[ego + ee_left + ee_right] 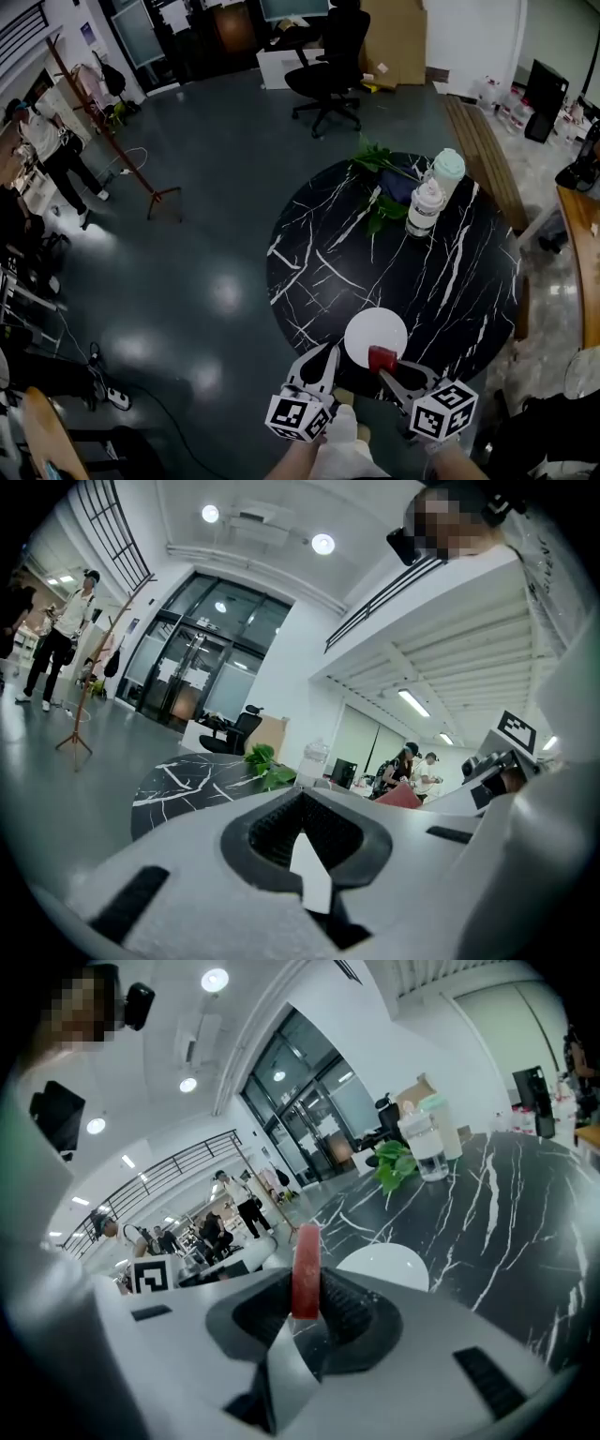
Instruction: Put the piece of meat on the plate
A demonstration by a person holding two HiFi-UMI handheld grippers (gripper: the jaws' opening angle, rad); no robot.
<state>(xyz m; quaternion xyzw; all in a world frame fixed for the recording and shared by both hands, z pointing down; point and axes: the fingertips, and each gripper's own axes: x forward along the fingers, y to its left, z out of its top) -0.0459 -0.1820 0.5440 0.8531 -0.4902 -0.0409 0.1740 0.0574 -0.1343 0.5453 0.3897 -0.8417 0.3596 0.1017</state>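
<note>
Black marble table (469,281): your right gripper (305,1312) clamps the piece of meat (305,1269) upright at the near rim of the plate (375,333); carry it over centre, lower, then release. Left gripper (305,841), seemingly closed, holds nothing.

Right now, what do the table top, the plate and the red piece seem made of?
The table top: polished black stone or stone-look laminate; white veins, soft glare. The plate: smooth white ceramic or plastic; cannot tell which. The piece of meat: matte red slab with clean edges, probably plastic or rubber imitation.
</note>
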